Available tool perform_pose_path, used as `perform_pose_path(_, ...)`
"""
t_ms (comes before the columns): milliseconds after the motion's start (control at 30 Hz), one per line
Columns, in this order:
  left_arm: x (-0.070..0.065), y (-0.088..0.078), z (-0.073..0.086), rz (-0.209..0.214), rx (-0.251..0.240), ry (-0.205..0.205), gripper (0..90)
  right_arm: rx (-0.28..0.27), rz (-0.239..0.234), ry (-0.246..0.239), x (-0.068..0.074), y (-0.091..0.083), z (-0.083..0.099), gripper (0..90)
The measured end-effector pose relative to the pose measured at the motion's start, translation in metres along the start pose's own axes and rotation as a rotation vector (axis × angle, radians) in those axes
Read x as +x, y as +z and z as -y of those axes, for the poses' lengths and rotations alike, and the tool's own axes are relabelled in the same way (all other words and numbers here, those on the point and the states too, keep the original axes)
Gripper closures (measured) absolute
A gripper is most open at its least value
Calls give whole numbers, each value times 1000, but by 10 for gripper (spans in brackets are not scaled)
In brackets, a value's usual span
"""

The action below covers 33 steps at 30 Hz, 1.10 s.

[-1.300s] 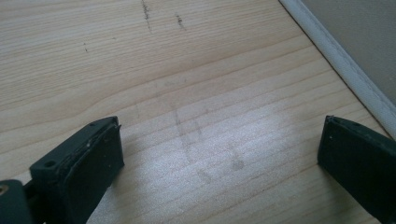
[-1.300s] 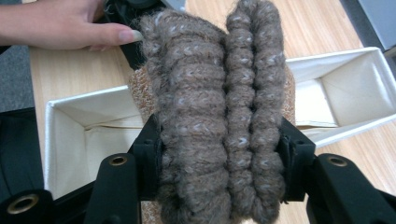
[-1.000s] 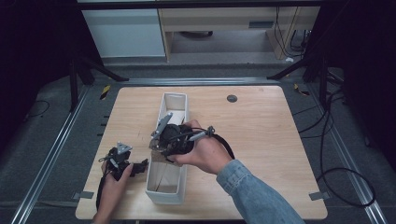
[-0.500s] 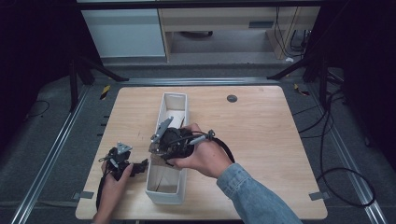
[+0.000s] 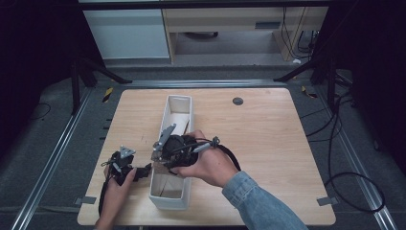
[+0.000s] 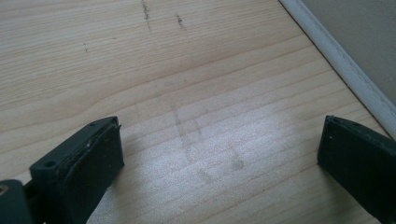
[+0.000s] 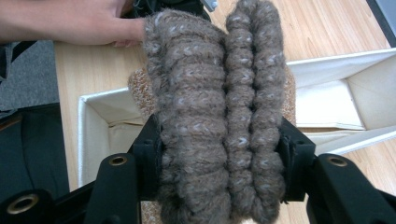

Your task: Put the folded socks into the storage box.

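Observation:
A long white box (image 5: 168, 201) lies lengthwise on the wooden table (image 5: 273, 143). My right gripper (image 5: 162, 154) hovers over the box's middle, shut on a rolled grey-brown knitted piece (image 7: 219, 107). The roll stands upright between the pads (image 7: 148, 154) and hides much of the box's inside (image 7: 95, 140). My left gripper (image 5: 142, 170) rests low on the table just left of the box, jaws wide open. Between its jaws there is bare wood (image 6: 219, 154), with the box's white wall (image 6: 345, 70) at the right. The left hand (image 7: 70, 21) is seen beyond the roll.
A small round black cap (image 5: 238, 101) sits in the table near its far edge. Cables (image 5: 349, 191) lie on the floor at the right. Metal rails (image 5: 48, 167) run along the table's left side. Shelving (image 5: 230, 28) stands behind.
The right gripper with the knitted roll has edged slightly toward the near end of the box. The left gripper has stayed where it was.

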<state>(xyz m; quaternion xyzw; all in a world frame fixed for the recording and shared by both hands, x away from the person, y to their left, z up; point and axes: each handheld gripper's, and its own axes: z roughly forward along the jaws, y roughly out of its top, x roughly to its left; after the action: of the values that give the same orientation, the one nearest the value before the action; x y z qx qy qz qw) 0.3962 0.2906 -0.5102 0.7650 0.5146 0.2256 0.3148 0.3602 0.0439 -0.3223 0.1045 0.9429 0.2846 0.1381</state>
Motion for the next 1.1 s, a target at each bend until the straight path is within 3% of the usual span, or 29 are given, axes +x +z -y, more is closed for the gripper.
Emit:
perform_pose_path(667, 0, 0, 0, 0, 0, 0, 0, 48, -42, -27, 14, 26, 3, 477)
perform_pose_path(1100, 0, 0, 0, 0, 2, 3, 0, 78, -55, -18, 18, 46, 11, 478)
